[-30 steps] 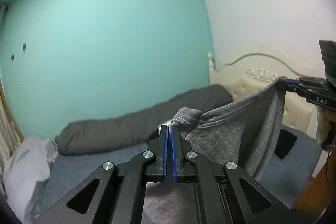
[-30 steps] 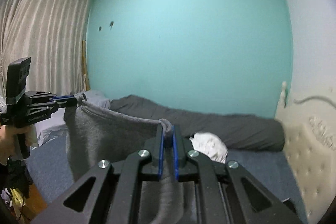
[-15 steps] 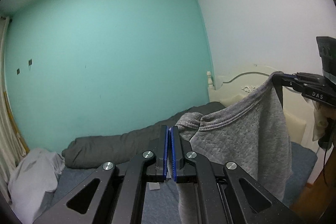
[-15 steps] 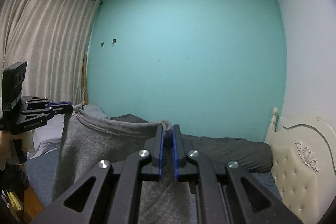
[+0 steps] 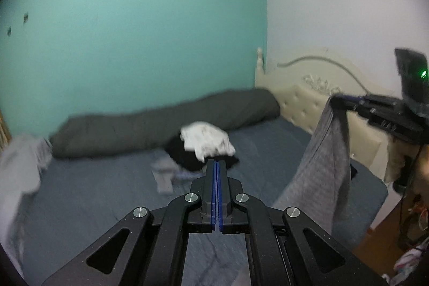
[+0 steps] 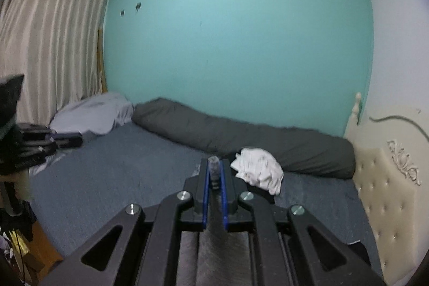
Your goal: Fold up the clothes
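Now only one corner of the grey sweatshirt [image 5: 325, 160] is held. In the right wrist view, the right tool [image 6: 214, 176] is clenched on a bunched fold of its fabric, a nub of cloth poking up between the blue pads. From the left wrist view that tool sits out at about three o'clock, with the sweatshirt hanging from its tip in a long narrow drape toward the blue bed sheet [image 5: 107, 200].

Nearest in the left wrist view, the left tool [image 5: 216, 165] has its jaws pressed together with no cloth between them, so it grasps nothing.

The main risk, as I judge it, is that a garment hung from one point twists and collapses lengthwise, so hem and shoulders become hard to find. If it is lowered this way, it will likely land crumpled rather than flat, and any fold made on it will come out crooked. The single pinch could also slip, since the full weight of the cloth pulls on that one fold.

Farther off, at twelve o'clock, a crumpled white garment [image 5: 206, 140] lies on something black, and the hanging tail could drag into that pile. Beyond it, a long dark grey bolster [image 5: 161, 125] runs along the teal wall.
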